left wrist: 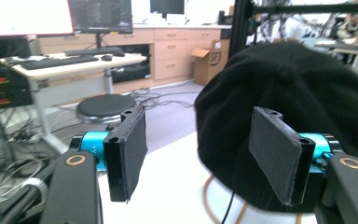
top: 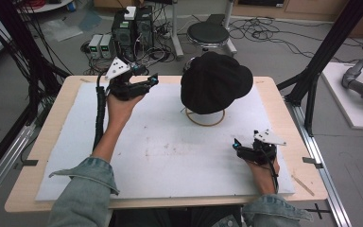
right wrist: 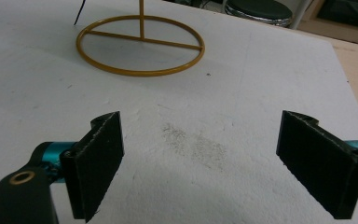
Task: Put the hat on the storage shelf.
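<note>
Both my grippers spread wide and empty, black cap on its stand between them.

My left gripper is raised at the far left of the white board, jaws wide apart; the cap sits just ahead, to its right. My right gripper rests low near me, jaws wide; the stand's yellow ring base lies ahead, slightly left.

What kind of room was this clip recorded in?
Probably a lab or workshop office: computer towers and loose cables sit on the floor, monitors stand on a desk, and a black frame flanks the table.
</note>
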